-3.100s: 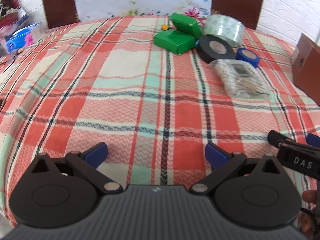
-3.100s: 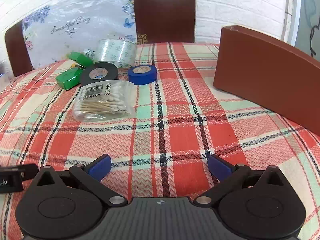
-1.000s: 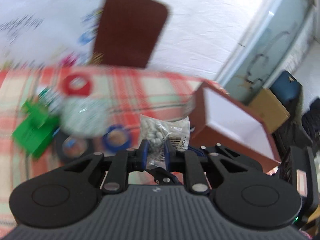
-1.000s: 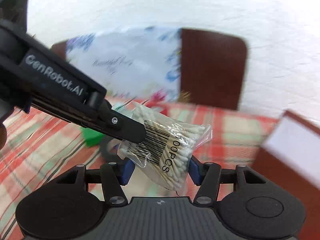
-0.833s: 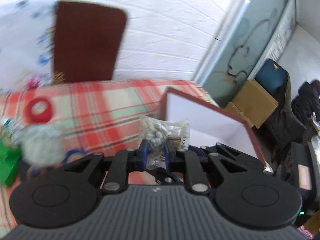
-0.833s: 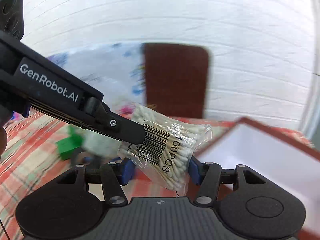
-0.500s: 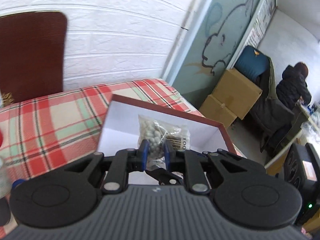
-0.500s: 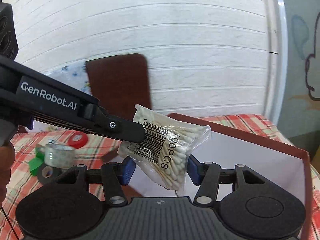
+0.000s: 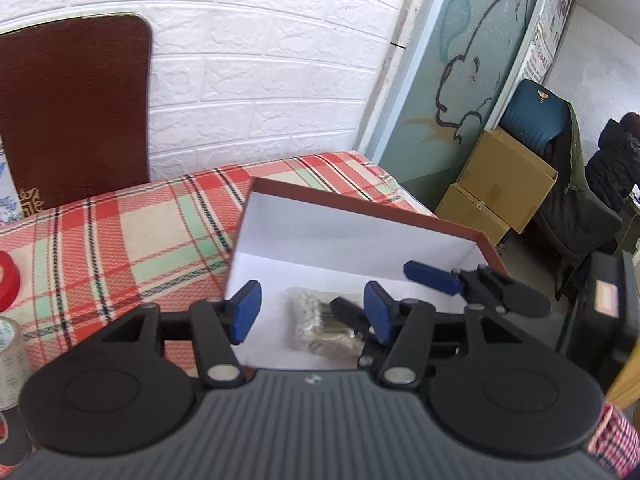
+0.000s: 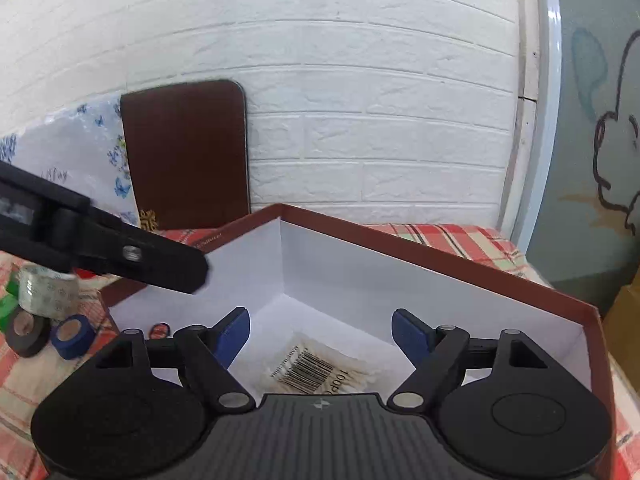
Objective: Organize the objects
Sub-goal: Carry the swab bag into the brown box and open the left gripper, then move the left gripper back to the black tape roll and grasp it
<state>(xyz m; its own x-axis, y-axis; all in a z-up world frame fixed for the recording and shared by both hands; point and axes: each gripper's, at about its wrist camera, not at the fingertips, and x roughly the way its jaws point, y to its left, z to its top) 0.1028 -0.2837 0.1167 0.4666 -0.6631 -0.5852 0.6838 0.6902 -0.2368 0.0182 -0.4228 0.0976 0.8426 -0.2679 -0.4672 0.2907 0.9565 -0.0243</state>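
A clear bag of cotton swabs [image 9: 324,322] lies on the white floor of the brown box [image 9: 360,210]; it also shows in the right wrist view [image 10: 320,372] inside the box [image 10: 440,260]. My left gripper [image 9: 312,312] is open above the box, over the bag. My right gripper [image 10: 322,336] is open above the bag, and its fingers [image 9: 432,278] show in the left wrist view. The left gripper's arm [image 10: 120,252] crosses the right wrist view at the left.
On the plaid tablecloth [image 9: 120,232] left of the box lie a clear tape roll [image 10: 48,290], a black tape roll [image 10: 26,332], a blue tape roll [image 10: 72,336], a green box [image 10: 8,304] and a red tape roll [image 9: 8,280]. Brown chair backs [image 9: 76,108] stand behind.
Both grippers have opened and let go of the bag of cotton swabs, which has dropped onto the floor of the brown box.
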